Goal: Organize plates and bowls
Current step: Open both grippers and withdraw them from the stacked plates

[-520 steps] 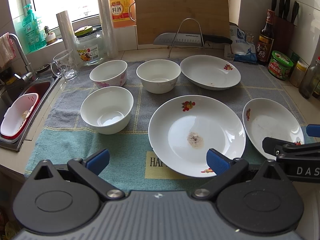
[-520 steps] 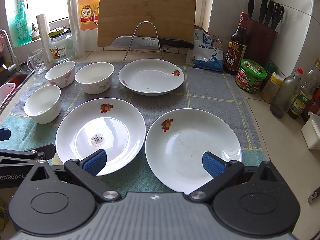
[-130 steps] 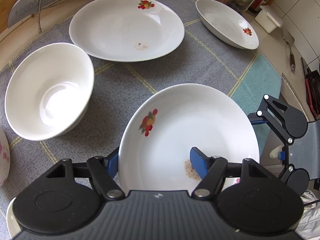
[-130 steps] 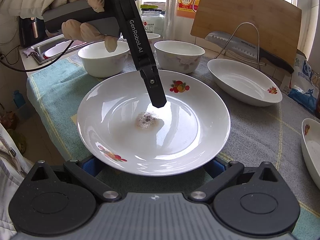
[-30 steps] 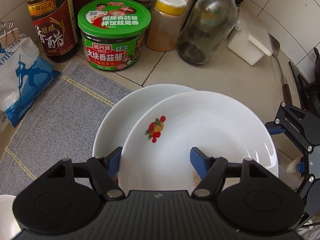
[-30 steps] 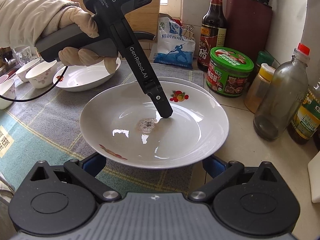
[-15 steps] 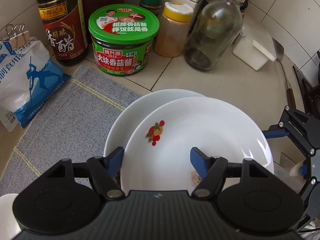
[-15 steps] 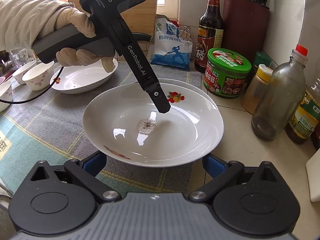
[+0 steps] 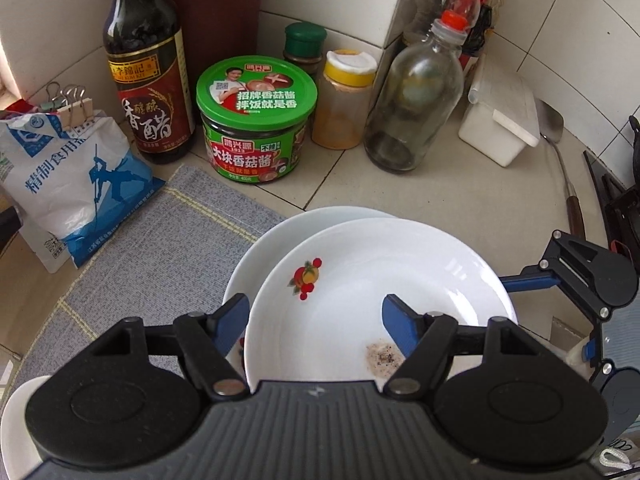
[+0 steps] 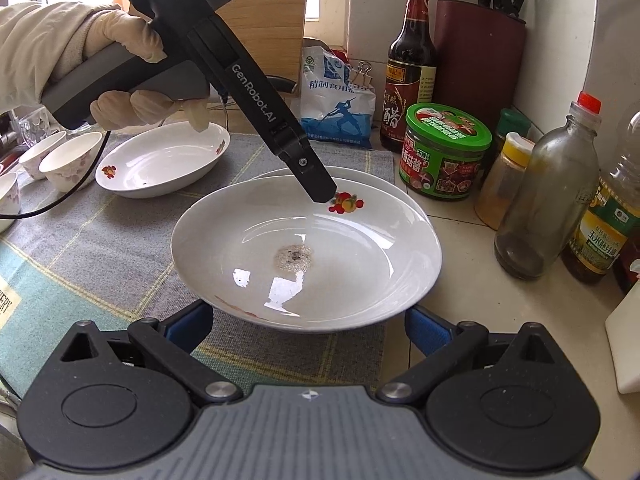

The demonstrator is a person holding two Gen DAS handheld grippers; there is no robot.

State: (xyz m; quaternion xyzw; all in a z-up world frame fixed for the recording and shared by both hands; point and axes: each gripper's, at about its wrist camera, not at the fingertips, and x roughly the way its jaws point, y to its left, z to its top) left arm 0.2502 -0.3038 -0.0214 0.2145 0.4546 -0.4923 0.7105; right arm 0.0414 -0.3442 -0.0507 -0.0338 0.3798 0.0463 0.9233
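Note:
A white plate with a fruit print and a brown stain (image 9: 360, 292) (image 10: 312, 256) lies on top of a second white plate (image 9: 272, 240) (image 10: 372, 184) at the mat's right end. My left gripper (image 9: 316, 316) grips the top plate's rim, one finger inside the plate and one outside; its finger (image 10: 308, 176) reaches in from the far side in the right wrist view. My right gripper (image 10: 308, 328) is open with its blue pads wide apart under the plate's near edge. A third plate (image 10: 160, 160) and bowls (image 10: 68, 160) sit at the left.
A green-lidded jar (image 9: 256, 128), vinegar bottle (image 9: 148, 80), yellow-capped spice jar (image 9: 344, 100), glass bottle (image 9: 416, 100), white box (image 9: 500, 120) and salt bag (image 9: 76, 172) crowd the tiled counter beyond the plates. An oil bottle (image 10: 608, 216) stands at the right.
Over the last second the stained plate moved a little further over the lower plate and settled lower. The left gripper pulled back, its finger now at the far rim by the fruit print.

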